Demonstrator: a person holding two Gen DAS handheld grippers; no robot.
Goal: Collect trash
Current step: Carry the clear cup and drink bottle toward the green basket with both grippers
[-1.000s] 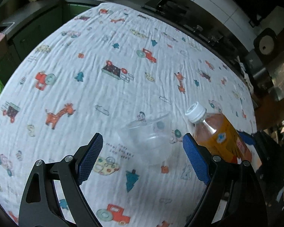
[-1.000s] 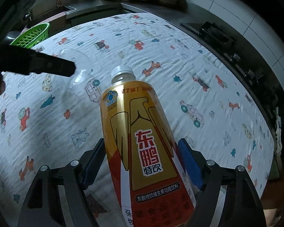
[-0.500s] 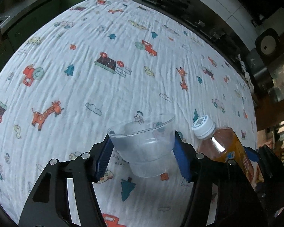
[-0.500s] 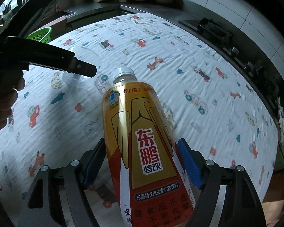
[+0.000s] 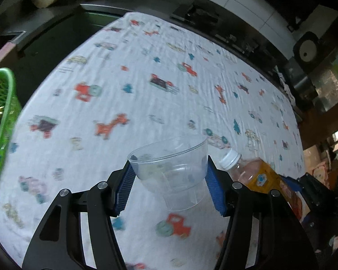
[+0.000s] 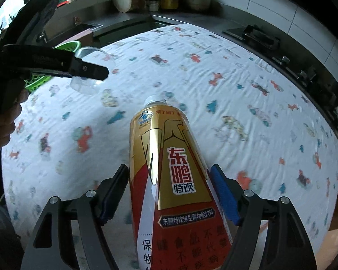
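Two grips, both risky: left gripper [image 5: 169,185] pads clamp thin clear cup [image 5: 171,168], may crush or slip; right gripper [image 6: 170,195] jaws closing on bottle [image 6: 169,180], top-heavy, may tilt before green basket [image 5: 0,121].

White tablecloth [image 5: 128,72], printed with small orange giraffes, red tractors, teal trees and pale cars. Clear, colourless plastic cup [image 5: 171,168]. Gold and red label on the bottle [image 6: 169,180], red characters outlined in white, a white cap, a round blue-and-white emblem near the neck. Bright green mesh basket [image 5: 0,121]. Black frames and blue ribbed pads [image 5: 215,191] on each hand-held gripper. Dark grey tabletop [image 6: 133,22] beyond the cloth; white wall tiles [image 6: 304,15].
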